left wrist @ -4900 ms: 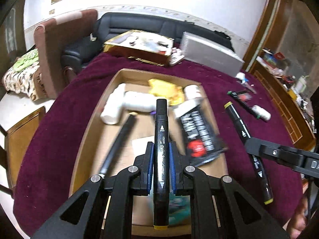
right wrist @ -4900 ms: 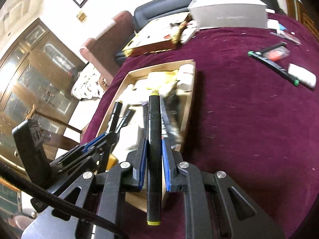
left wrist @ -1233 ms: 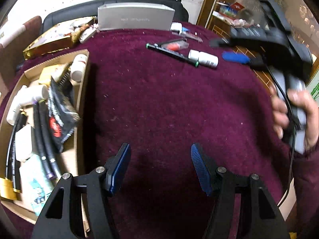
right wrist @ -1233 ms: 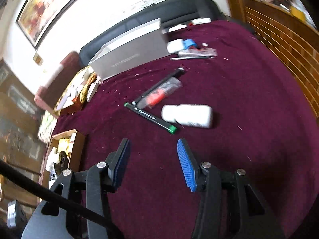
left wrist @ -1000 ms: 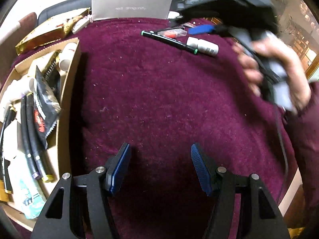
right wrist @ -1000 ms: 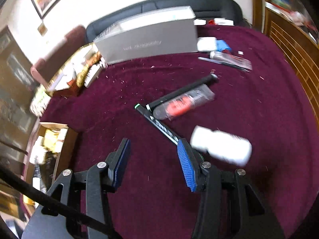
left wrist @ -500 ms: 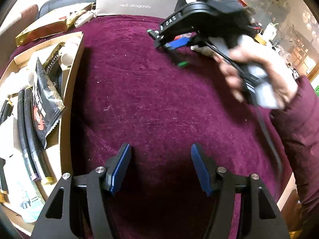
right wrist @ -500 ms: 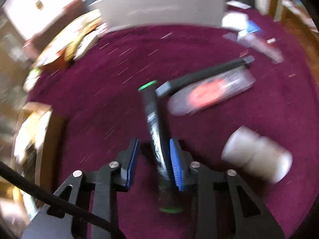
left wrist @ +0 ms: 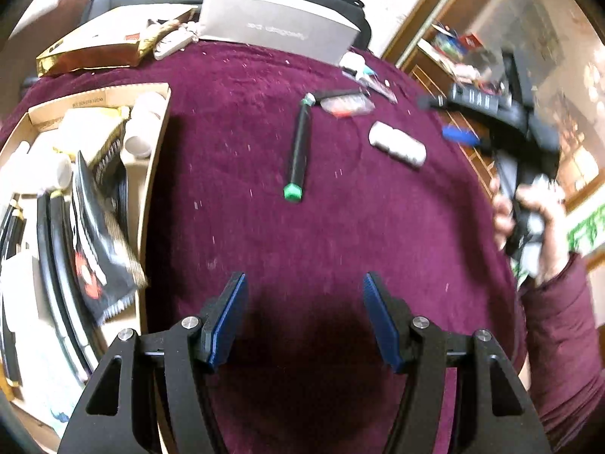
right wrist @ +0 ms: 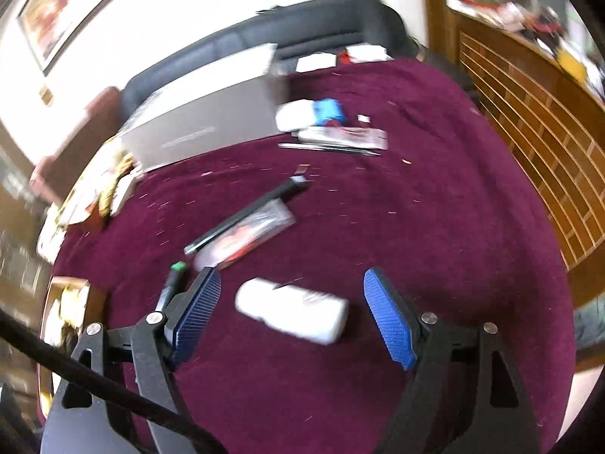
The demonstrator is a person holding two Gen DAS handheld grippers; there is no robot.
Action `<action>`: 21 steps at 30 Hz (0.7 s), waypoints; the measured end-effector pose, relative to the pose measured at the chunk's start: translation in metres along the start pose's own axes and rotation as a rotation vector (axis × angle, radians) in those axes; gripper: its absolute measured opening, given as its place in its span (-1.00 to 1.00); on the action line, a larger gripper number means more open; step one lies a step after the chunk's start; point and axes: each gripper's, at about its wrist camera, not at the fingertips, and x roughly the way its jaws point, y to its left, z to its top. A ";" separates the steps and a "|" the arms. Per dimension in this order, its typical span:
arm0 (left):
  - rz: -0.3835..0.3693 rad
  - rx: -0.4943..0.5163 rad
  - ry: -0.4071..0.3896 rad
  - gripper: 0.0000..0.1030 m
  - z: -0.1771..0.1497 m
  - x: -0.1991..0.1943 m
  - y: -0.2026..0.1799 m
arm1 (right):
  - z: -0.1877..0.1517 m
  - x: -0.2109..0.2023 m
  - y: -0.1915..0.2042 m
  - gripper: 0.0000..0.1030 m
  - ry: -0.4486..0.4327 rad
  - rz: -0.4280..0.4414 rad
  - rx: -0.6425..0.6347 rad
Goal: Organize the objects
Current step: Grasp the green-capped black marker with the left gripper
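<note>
The left tool [left wrist: 304, 316] hangs over bare maroon cloth with its blue pads spread and nothing between them. Beside it on the left, the cardboard tray [left wrist: 149, 174] sits on the surface [left wrist: 340, 227] packed with black markers, a dark snack packet and white bottles.

The right tool [right wrist: 289, 314] has just been opening; its jaws stand wide, and a white bottle [right wrist: 291, 316] lies on its side on the cloth between the pads, touching neither as far as the blur allows. From the left wrist view the same bottle [left wrist: 397, 145] lies well apart from the tray, with the right tool [left wrist: 487, 113] above the surface's right edge, held in a hand [left wrist: 529, 219] with a maroon sleeve.

Just beyond the left pad of the right tool, a green-capped black marker [right wrist: 172, 282] lies flat on the cloth; in the left wrist view it [left wrist: 298, 151] points its green end toward the camera. Past its far end, a clear packet with red inside [right wrist: 245, 238] rests against a second dark pen [right wrist: 245, 215].

Further back, a small white-and-blue package [right wrist: 310, 113] and a wrapped item lie near a grey box [right wrist: 204, 121], which stands at the surface's far edge before a black sofa [right wrist: 302, 26].
</note>
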 end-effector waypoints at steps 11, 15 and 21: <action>0.111 0.021 -0.012 0.09 0.049 0.017 -0.002 | -0.009 0.055 0.003 0.52 0.153 0.126 -0.038; 0.166 0.050 -0.001 0.09 0.064 0.036 -0.003 | -0.025 0.050 0.029 0.51 0.127 0.026 -0.199; 0.243 0.115 0.040 0.09 0.085 0.085 -0.011 | -0.043 0.045 0.046 0.44 0.076 -0.051 -0.249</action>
